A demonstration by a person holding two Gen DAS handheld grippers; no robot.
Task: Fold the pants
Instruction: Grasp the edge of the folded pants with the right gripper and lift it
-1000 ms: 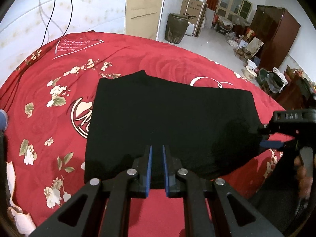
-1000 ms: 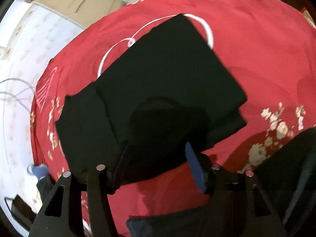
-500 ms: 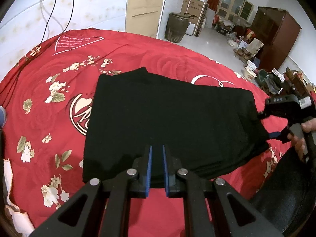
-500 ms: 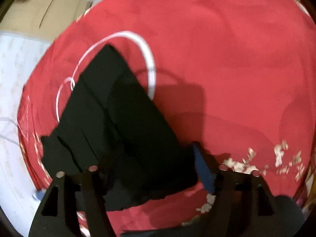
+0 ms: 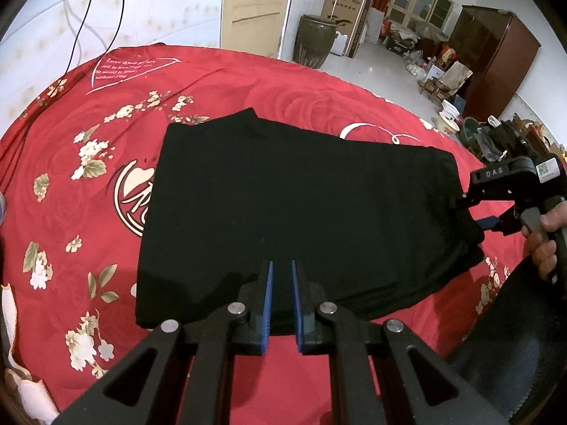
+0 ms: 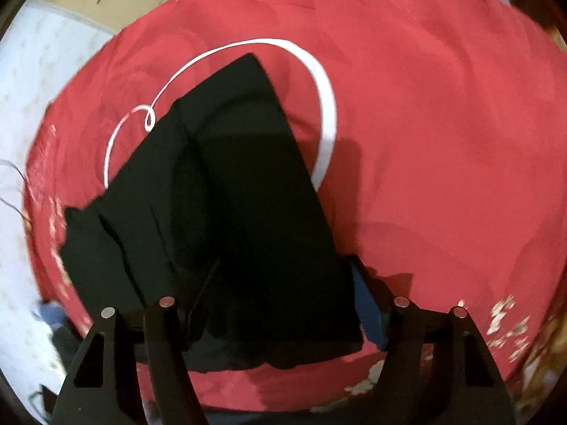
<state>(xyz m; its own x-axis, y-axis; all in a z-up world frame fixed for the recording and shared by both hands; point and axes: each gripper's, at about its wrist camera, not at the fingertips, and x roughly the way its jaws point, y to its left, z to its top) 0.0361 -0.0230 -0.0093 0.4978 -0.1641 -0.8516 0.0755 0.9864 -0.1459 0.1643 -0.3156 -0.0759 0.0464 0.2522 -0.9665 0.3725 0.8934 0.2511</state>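
Note:
The black pants [image 5: 294,209] lie folded into a flat rectangle on the red flowered bedspread [image 5: 88,163]. My left gripper [image 5: 281,304] is at the near edge of the pants, its blue pads nearly together with a narrow empty gap between them. My right gripper [image 5: 471,214] is at the right end of the pants, held by a hand. In the right wrist view the pants [image 6: 248,212] lie between the wide-open jaws of the right gripper [image 6: 280,304], whose blue pad [image 6: 368,311] shows beside the fabric's right edge.
The bedspread [image 6: 443,141] carries white printed loops and flowers. Beyond the bed stand a large brown jar [image 5: 315,40], cardboard boxes [image 5: 345,1] and a dark wooden wardrobe [image 5: 496,60]. A black chair back [image 5: 514,347] is at the near right. Black cables [image 5: 81,17] hang on the wall.
The right gripper has swung to the right end of the pants and now straddles it with open jaws. The left gripper has stayed at the near edge.

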